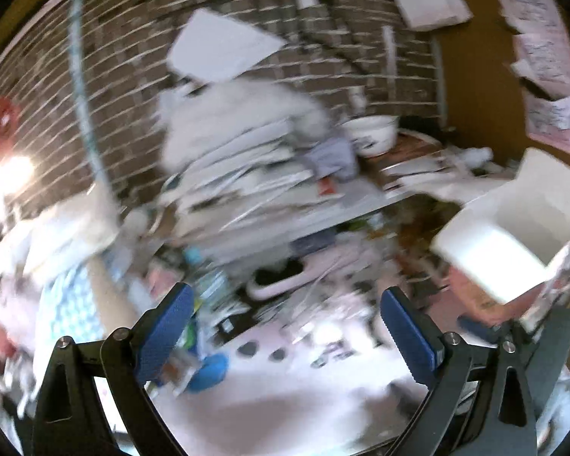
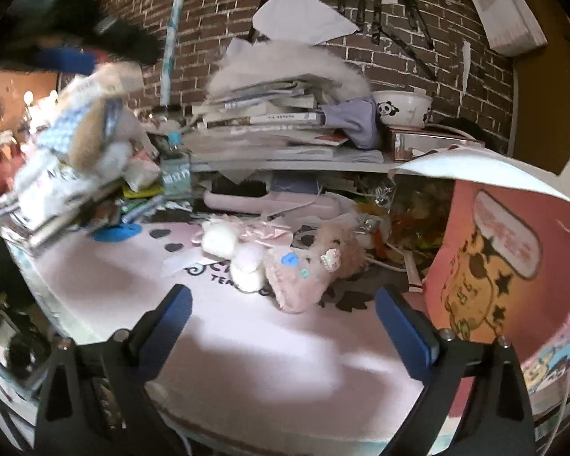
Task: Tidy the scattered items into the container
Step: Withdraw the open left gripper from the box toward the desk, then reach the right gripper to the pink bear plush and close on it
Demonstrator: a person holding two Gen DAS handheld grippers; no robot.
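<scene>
Pink fluffy plush toy (image 2: 307, 273) lies loose on our pink mat (image 2: 247, 361), beside the pink printed container (image 2: 486, 266) (contents hidden); right gripper (image 2: 285, 326) and left gripper (image 1: 285, 326) gape wide, empty

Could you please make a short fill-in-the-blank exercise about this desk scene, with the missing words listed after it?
1. The wall behind the stack of books is made of ____.
2. The white bowl beside the stack shows a small ____ face.
3. The fluffy plush toy on the mat is ____ in colour.
4. The jaws of the right gripper stand ____, holding nothing.

Missing words: brick; panda; pink; open
</scene>
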